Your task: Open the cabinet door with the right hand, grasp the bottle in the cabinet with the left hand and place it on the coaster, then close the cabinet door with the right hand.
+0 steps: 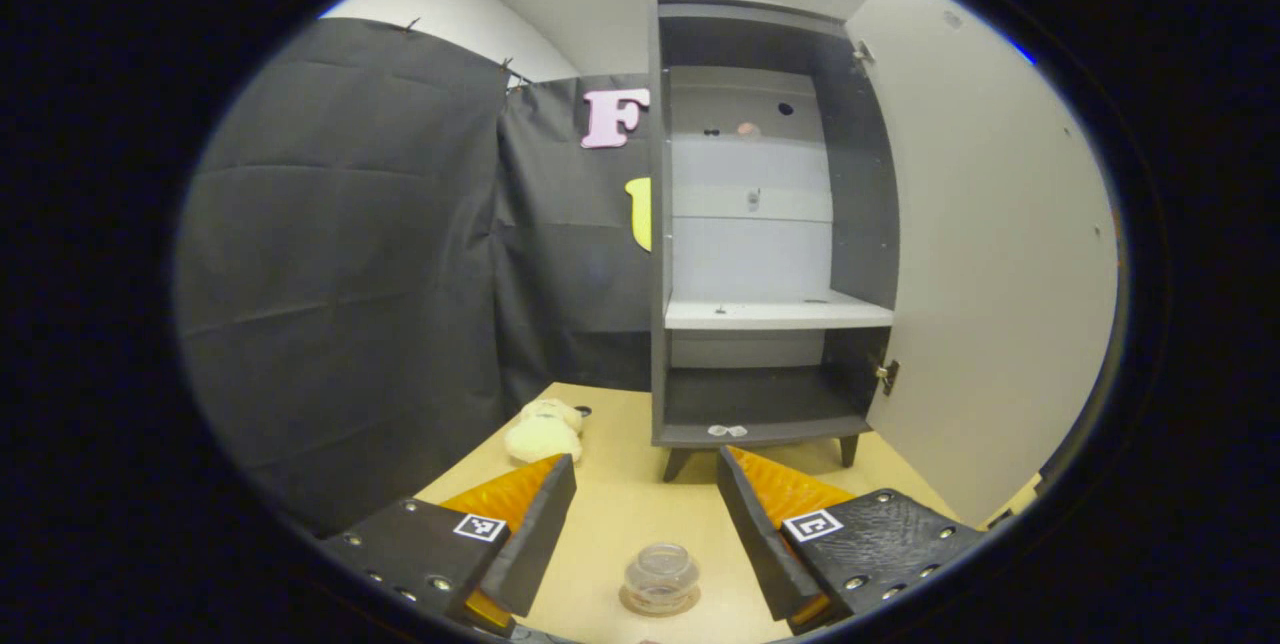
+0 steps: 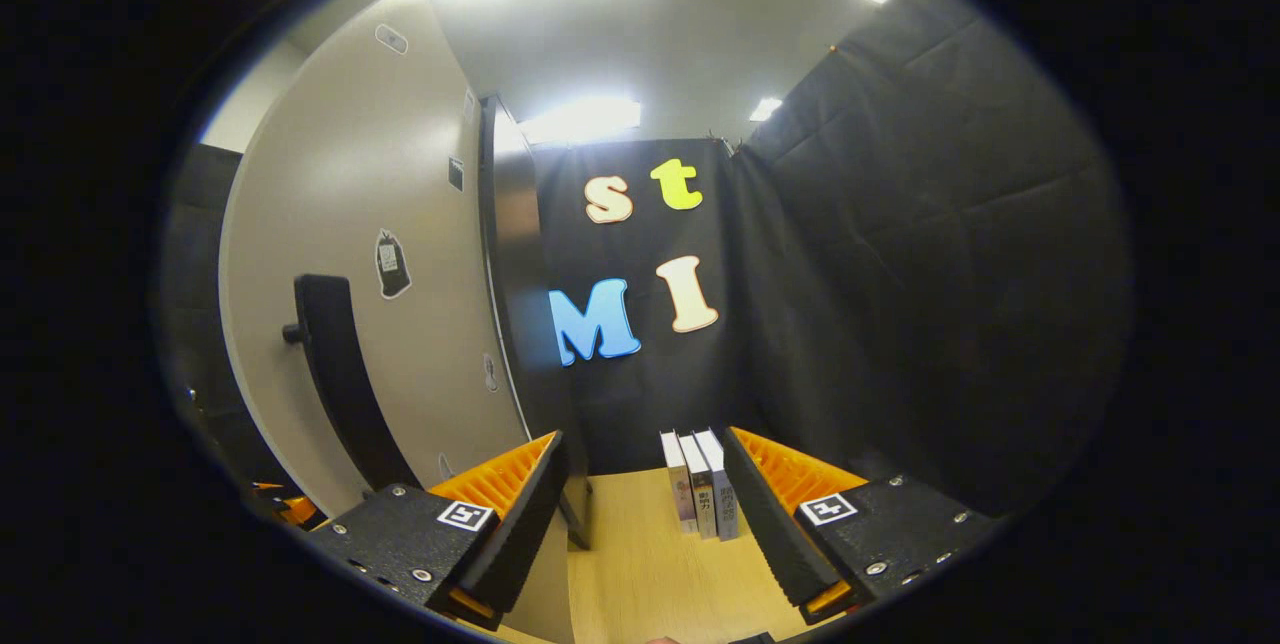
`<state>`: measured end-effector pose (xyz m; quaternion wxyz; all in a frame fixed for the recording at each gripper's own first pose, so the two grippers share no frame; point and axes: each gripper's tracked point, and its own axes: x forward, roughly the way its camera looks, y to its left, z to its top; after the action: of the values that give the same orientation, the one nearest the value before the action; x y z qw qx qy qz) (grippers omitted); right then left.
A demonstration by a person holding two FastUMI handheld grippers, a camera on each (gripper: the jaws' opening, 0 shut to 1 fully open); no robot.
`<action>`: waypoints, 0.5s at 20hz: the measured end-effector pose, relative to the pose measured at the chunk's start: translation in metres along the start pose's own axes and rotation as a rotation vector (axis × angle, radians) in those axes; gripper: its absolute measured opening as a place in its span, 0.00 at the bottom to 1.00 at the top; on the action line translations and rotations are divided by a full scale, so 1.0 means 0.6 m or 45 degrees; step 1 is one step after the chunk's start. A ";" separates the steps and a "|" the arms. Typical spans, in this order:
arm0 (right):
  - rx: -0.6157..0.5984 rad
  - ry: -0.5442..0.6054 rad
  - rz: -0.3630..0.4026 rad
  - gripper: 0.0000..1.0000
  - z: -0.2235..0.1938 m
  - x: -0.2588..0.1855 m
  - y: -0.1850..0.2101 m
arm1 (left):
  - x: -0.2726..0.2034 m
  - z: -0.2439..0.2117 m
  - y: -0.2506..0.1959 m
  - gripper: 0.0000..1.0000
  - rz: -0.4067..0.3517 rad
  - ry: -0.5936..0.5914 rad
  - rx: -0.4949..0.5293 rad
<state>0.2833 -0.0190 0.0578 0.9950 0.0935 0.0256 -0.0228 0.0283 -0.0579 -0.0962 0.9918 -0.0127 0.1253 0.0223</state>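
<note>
In the left gripper view, the left gripper [image 1: 646, 514] is hanging above the wooden table [image 1: 620, 504] with its two fingers spread wide and nothing between them but air. Below the gap, toward six o'clock, the clear bottle [image 1: 661, 572] is standing upright on the round coaster [image 1: 658, 603]; neither finger is touching it. At twelve o'clock from the gripper the dark cabinet [image 1: 765, 224] is standing on short legs, its interior showing a pale shelf [image 1: 778, 312] halfway up and a dark bottom compartment beneath. The cabinet door [image 1: 990, 254] is swinging out wide at about two o'clock, its pale inner face turned toward the camera, a hinge [image 1: 887, 374] showing at its lower edge. At about ten o'clock, near the booth cloth, a cream plush toy [image 1: 543, 432] is lying on the table.

In the right gripper view, the right gripper [image 2: 645, 514] is also standing with its fingers wide apart, gripping nothing. At about ten o'clock the door's outer face [image 2: 400, 324] is rising close beside the left finger, carrying a dark curved handle [image 2: 335, 374] and what seems to be a small sticker, too small to make out. Between the fingers, at twelve o'clock, three books [image 2: 702, 482] are standing upright on the table against the cloth.
</note>
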 end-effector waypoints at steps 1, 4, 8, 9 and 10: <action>0.004 -0.010 0.021 0.95 0.010 -0.005 0.016 | 0.003 0.013 0.011 0.85 -0.001 -0.019 -0.005; -0.037 -0.049 0.031 0.95 0.024 -0.025 0.049 | 0.015 0.030 0.048 0.85 0.001 -0.049 0.019; -0.177 -0.078 -0.100 0.94 0.030 -0.048 0.057 | 0.027 0.043 0.087 0.89 -0.020 -0.091 0.029; -0.188 -0.078 -0.122 0.93 0.030 -0.052 0.062 | 0.030 0.040 0.096 0.88 -0.026 -0.092 0.020; -0.182 -0.078 -0.128 0.93 0.031 -0.055 0.071 | 0.034 0.038 0.103 0.87 -0.037 -0.090 0.007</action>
<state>0.2536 0.0207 0.0855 0.9971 0.0202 0.0013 -0.0739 0.0510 0.0055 -0.0804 0.9958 -0.0108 0.0902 0.0079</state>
